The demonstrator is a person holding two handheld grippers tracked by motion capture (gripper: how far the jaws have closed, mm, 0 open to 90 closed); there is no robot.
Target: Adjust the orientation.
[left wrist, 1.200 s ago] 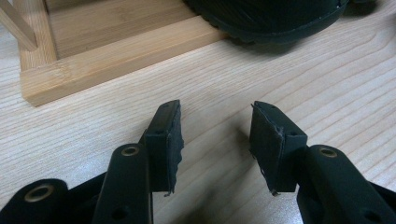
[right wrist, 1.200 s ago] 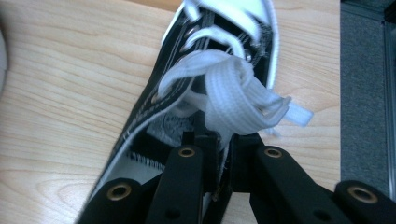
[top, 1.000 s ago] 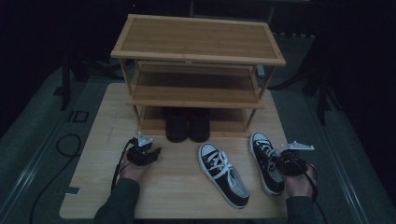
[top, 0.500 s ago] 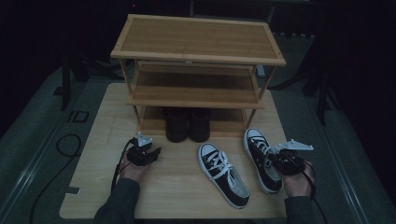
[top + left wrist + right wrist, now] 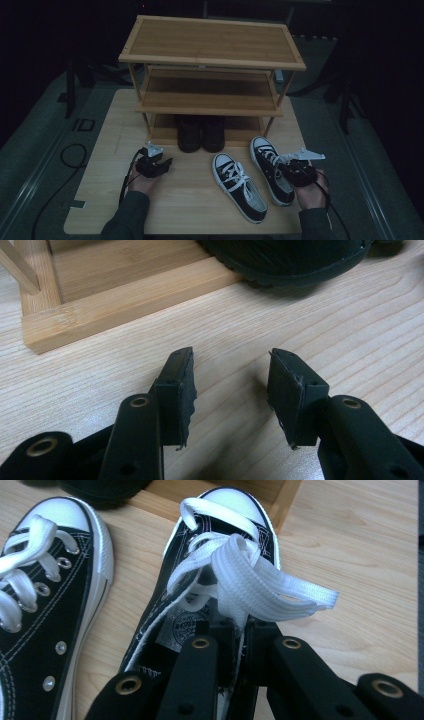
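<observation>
High view: right tongs (image 5: 289, 169) grip sneaker (image 5: 270, 169), toe toward rack (image 5: 212, 75).

A dim recording room rather than a home: a lone wooden table (image 5: 100, 200) holding a shoe rack (image 5: 210, 45) stands on grey floor with loose cables (image 5: 70, 155) and dark stands (image 5: 345, 100) around.

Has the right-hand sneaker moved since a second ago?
Yes. The right-hand sneaker, gripped by the right gripper, has slid forward and leftward, its toe now near the shoe rack leg.
</observation>
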